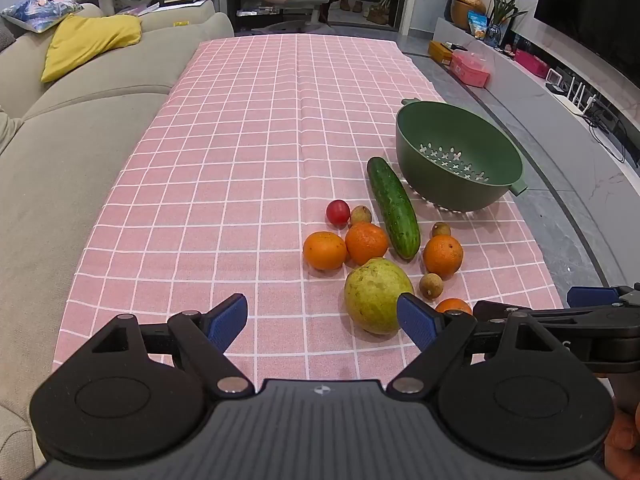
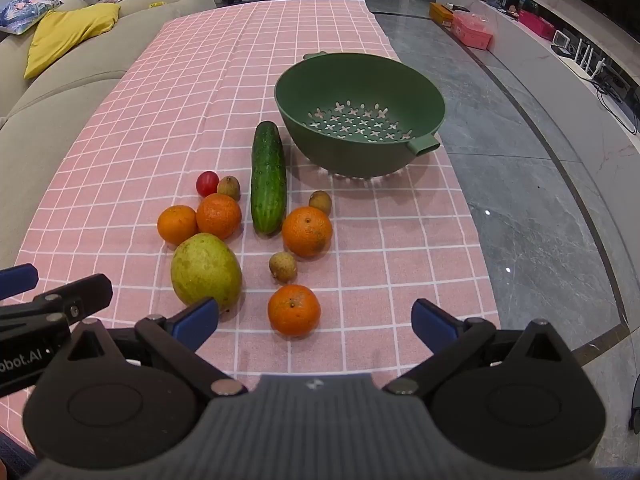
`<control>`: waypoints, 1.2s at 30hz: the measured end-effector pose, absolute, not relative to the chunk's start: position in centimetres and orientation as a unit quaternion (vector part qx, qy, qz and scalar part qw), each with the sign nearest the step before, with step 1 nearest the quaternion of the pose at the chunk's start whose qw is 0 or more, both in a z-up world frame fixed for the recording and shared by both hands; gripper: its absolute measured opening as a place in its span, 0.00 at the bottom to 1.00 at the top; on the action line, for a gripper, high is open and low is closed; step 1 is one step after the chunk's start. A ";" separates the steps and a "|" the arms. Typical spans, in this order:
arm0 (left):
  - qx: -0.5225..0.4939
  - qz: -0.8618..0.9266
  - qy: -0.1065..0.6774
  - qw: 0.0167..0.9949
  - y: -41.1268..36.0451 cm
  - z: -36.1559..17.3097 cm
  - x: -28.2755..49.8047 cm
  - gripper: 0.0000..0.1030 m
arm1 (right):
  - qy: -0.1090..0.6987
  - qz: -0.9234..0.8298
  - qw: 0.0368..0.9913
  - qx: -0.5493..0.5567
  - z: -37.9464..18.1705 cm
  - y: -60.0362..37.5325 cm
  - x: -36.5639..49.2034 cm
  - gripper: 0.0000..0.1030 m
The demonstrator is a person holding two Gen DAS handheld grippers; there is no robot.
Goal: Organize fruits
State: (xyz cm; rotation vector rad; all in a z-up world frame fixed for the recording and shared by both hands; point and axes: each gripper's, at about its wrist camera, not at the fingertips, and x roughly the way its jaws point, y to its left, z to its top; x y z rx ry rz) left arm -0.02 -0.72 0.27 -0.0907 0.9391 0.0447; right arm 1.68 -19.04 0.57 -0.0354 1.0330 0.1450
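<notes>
A green colander (image 2: 360, 120) (image 1: 460, 156) stands empty on the pink checked tablecloth (image 1: 240, 160). In front of it lie a cucumber (image 2: 268, 176) (image 1: 394, 206), several oranges, the nearest one (image 2: 294, 310), a green guava (image 2: 206, 270) (image 1: 378, 294), a red tomato (image 2: 207, 183) (image 1: 338, 212) and small brown longans (image 2: 283, 266). My left gripper (image 1: 322, 318) is open and empty, left of the guava. My right gripper (image 2: 316, 320) is open and empty, just before the nearest orange.
A beige sofa (image 1: 72, 128) with a yellow cushion (image 1: 88, 44) runs along the table's left side. A grey floor (image 2: 540, 200) and a TV shelf with boxes (image 1: 470, 66) lie to the right. The table's right edge is close to the colander.
</notes>
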 end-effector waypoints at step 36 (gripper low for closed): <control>-0.014 0.004 0.455 0.890 -1.0 0.4 -0.2 0.96 | 0.435 0.085 0.896 -0.043 0.8 -21.4 2.8 0.96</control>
